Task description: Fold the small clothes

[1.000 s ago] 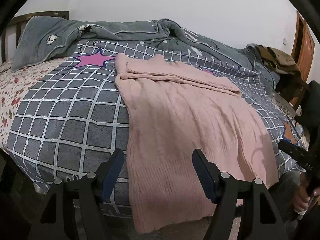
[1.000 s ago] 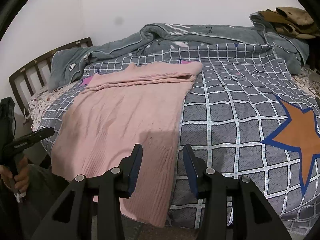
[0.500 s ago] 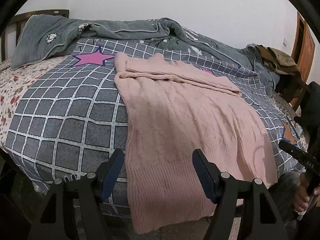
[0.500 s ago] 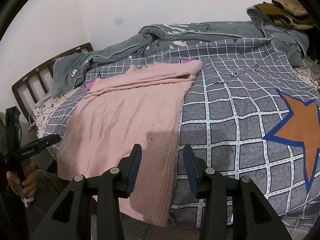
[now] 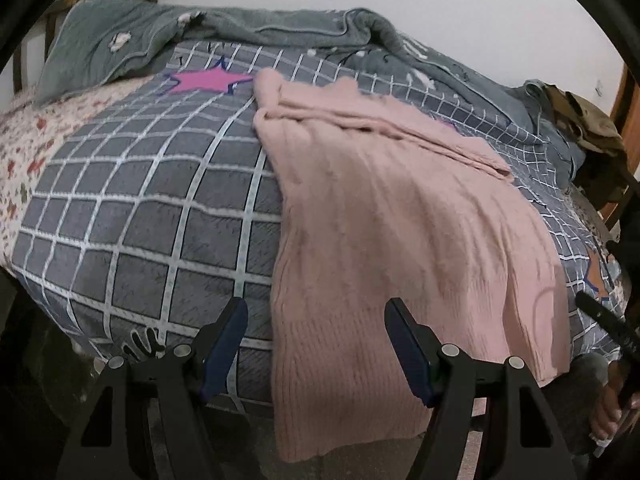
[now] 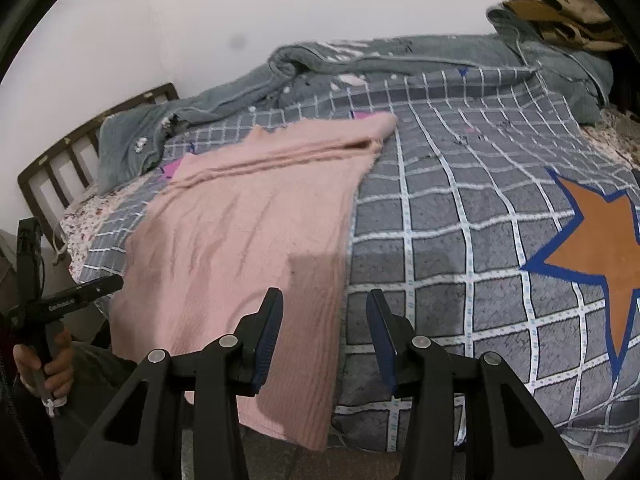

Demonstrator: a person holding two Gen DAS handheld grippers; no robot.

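A pink knit sweater (image 5: 384,216) lies flat on the bed, its sleeves folded across the far end and its ribbed hem hanging over the near edge. It also shows in the right wrist view (image 6: 240,240). My left gripper (image 5: 316,320) is open and empty, hovering just before the hem's left corner. My right gripper (image 6: 322,312) is open and empty, just before the hem's right corner. The left gripper's body (image 6: 60,304) shows at the left of the right wrist view.
The bed has a grey checked cover (image 5: 132,208) with a pink star (image 5: 204,80) and an orange star (image 6: 596,252). A bunched grey-green blanket (image 6: 400,56) lies along the wall. Brown clothes (image 6: 560,12) sit at the far right. A wooden headboard (image 6: 72,160) stands left.
Both grippers have moved closer to the sweater's hem at the bed's near edge. The jaws stay open. The sweater has not moved.
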